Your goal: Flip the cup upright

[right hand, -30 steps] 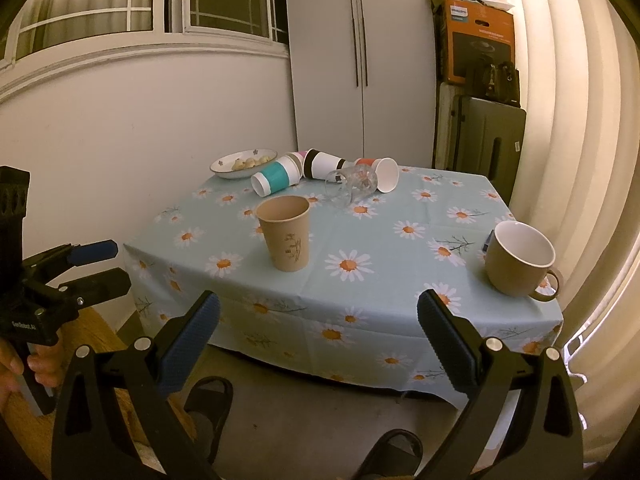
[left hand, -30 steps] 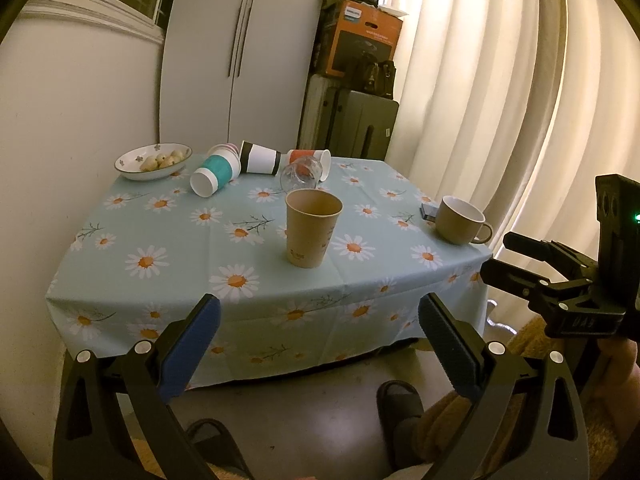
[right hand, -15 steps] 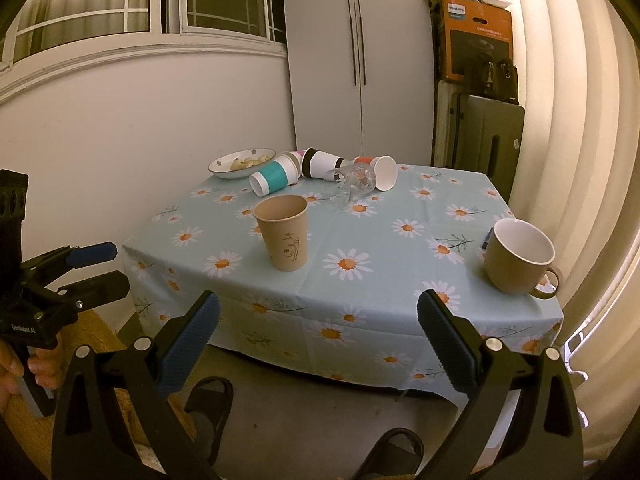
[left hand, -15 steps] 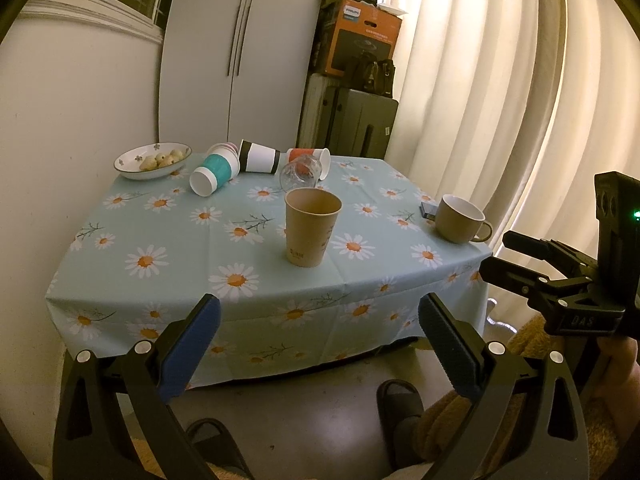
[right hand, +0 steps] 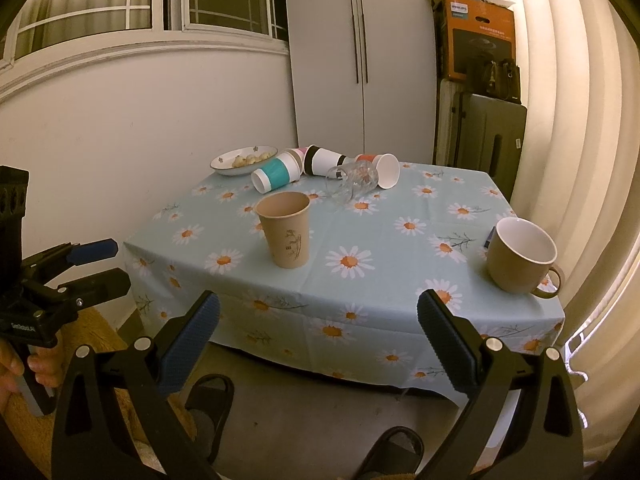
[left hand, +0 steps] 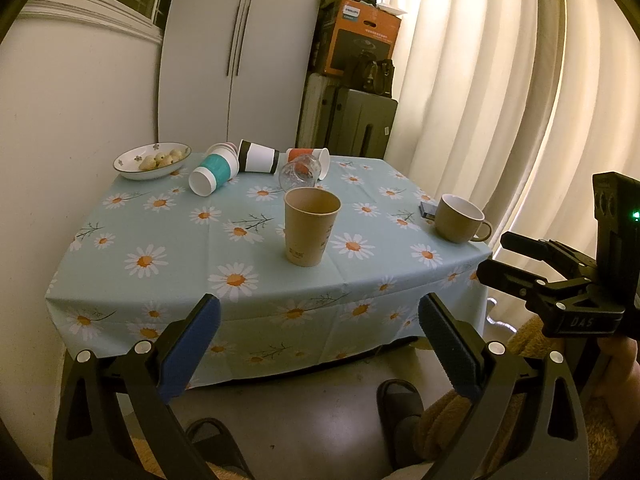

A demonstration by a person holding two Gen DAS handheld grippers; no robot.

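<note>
Left gripper (left hand: 318, 342): jaws spread wide with nothing between them, blue pads facing each other, held short of the near edge of the surface; seen from the right wrist view at lower left, its body bears small white lettering too blurred to read.
Right gripper (right hand: 318, 340): jaws likewise wide apart and empty, off the near edge; in the left wrist view its black body reads "DAS" and a green light glows on it.
Tan paper cup with a dark printed drawing (left hand: 311, 226): standing upright, mouth up, near the front middle of the surface; small print near its base is unreadable.
Surface (left hand: 120, 240): covered by a pale blue cloth printed with white daisies.
Tan ceramic mug with white inside (right hand: 520, 256): upright at the right edge, handle pointing right.
Clear drinking glass (left hand: 301, 173): lying on its side behind the paper cup.
Paper cups at the back: teal-banded white cup (left hand: 214, 175), black-banded white cup (left hand: 258, 157) and orange-banded white cup (left hand: 310, 157), all lying on their sides.
White shallow bowl of pale round pieces (left hand: 152, 156): back left corner.
Orange and black cardboard box (left hand: 360, 42): stacked on dark cases beyond the surface; its blue label appears to read "PHILIPS".
</note>
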